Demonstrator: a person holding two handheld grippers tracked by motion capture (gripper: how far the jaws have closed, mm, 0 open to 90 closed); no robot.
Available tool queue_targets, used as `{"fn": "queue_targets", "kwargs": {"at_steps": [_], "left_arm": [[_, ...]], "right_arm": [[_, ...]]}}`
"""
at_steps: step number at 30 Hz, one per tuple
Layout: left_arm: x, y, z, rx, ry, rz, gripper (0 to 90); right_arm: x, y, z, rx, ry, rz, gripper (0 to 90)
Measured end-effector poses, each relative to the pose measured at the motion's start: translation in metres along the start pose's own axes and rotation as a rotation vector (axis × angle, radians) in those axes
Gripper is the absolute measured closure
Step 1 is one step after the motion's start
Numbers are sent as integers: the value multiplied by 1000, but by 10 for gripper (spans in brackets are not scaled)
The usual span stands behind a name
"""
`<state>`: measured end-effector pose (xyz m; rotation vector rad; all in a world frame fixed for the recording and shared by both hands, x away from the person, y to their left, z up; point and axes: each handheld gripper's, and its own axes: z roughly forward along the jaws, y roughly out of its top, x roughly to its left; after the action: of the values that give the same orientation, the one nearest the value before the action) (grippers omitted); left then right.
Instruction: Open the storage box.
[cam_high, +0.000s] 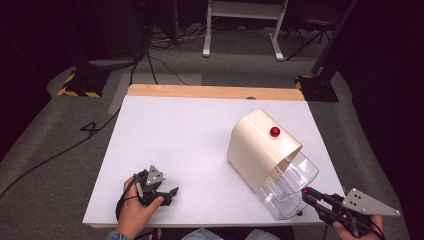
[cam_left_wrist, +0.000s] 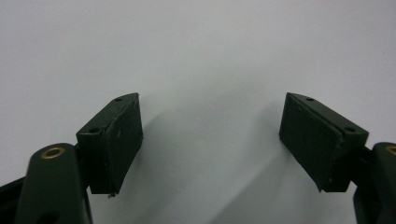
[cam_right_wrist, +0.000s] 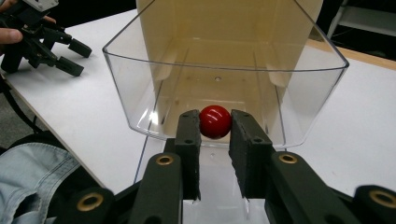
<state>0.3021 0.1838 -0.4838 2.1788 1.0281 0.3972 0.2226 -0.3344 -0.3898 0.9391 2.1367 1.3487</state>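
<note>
Red knob (cam_right_wrist: 215, 122) pinched, R gripper (cam_right_wrist: 215, 133) view.

Lighting: I see the white table (cam_high: 190, 150) bright, surroundings dark. Soft jaw shadows fall on it. Glare streaks the clear drawer (cam_right_wrist: 224, 79); near jaws slightly blurred.

You see a grey carpet floor (cam_high: 40, 150) under the white counter with its wooden far edge (cam_high: 215, 92). Behind, a white metal frame (cam_high: 240, 30), black cables (cam_high: 165, 65) and yellow-black striped bases (cam_high: 80, 87) stand in darkness.
</note>
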Motion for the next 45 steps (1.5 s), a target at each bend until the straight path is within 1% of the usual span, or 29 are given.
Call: {"fn": "queue_targets", "kwargs": {"at_steps": [4,5,7,9,12,14,15,16,19,20,21,22,24,25,26,27,29,30,31,33,34,35,36,37,38,42,44,45], "left_arm": [[0,0,0,0,0,1,217],[0,0,0,0,0,0,217],[0,0,0,0,0,0,217],[0,0,0,1,0,1,217],[0,0,0,0,0,2,217],[0,0,0,0,0,2,218],[0,0,0,0,0,2,218],[0,0,0,0,1,2,217],[0,0,0,0,1,2,217],[0,0,0,1,1,2,217],[0,0,0,-1,1,1,217],[0,0,0,0,0,0,217],[0,0,0,1,1,1,218],[-1,0,0,0,0,-2,220],[-1,0,-1,-2,4,0,222],[-2,0,-1,-5,9,2,222],[-2,0,-2,-3,9,19,234],[-2,0,-2,-1,11,21,236],[-3,-1,-4,5,4,8,238],[0,-4,-7,10,2,7,239],[1,-5,-9,13,5,10,235],[3,-7,-12,19,8,4,233],[5,-9,-14,19,12,1,230],[7,-10,-15,22,10,-5,230],[9,-12,-17,18,12,-5,229],[13,-18,-21,12,9,-3,226],[16,-19,-23,12,-2,-1,227],[17,-20,-23,12,-8,-4,227]], "right_arm": [[0,-8,-4,4,-5,16,739],[0,-12,-3,10,-5,26,740],[-1,-13,-2,16,-6,24,738],[-2,-16,1,19,1,39,733],[-1,-16,3,22,-2,32,727],[-1,-16,2,27,-1,32,644],[-1,-16,2,27,-1,32,644],[-2,-17,1,31,-3,32,613],[-6,-19,-4,36,-11,30,570],[-8,-19,-7,37,-14,30,563],[-11,-19,-12,35,-26,36,551],[-11,-19,-12,35,-26,36,551],[-15,-20,-18,37,-32,34,539],[-19,-19,-23,39,-46,30,514],[-22,-19,-26,39,-51,26,495],[-22,-19,-26,39,-51,26,495],[-29,-19,-30,43,-71,30,477],[-34,-18,-31,43,-81,32,460],[-38,-18,-31,46,-89,36,449],[-47,-17,-30,46,-114,40,424],[-57,-16,-27,60,-124,51,396],[-61,-16,-24,64,-128,62,383],[-67,-17,-21,71,-128,63,362],[-67,-17,-21,71,-128,63,362],[-77,-18,-14,90,-125,84,341],[-99,-24,1,119,-134,103,300],[-108,-27,8,138,-127,136,275],[-108,-27,8,138,-127,136,275]]}}
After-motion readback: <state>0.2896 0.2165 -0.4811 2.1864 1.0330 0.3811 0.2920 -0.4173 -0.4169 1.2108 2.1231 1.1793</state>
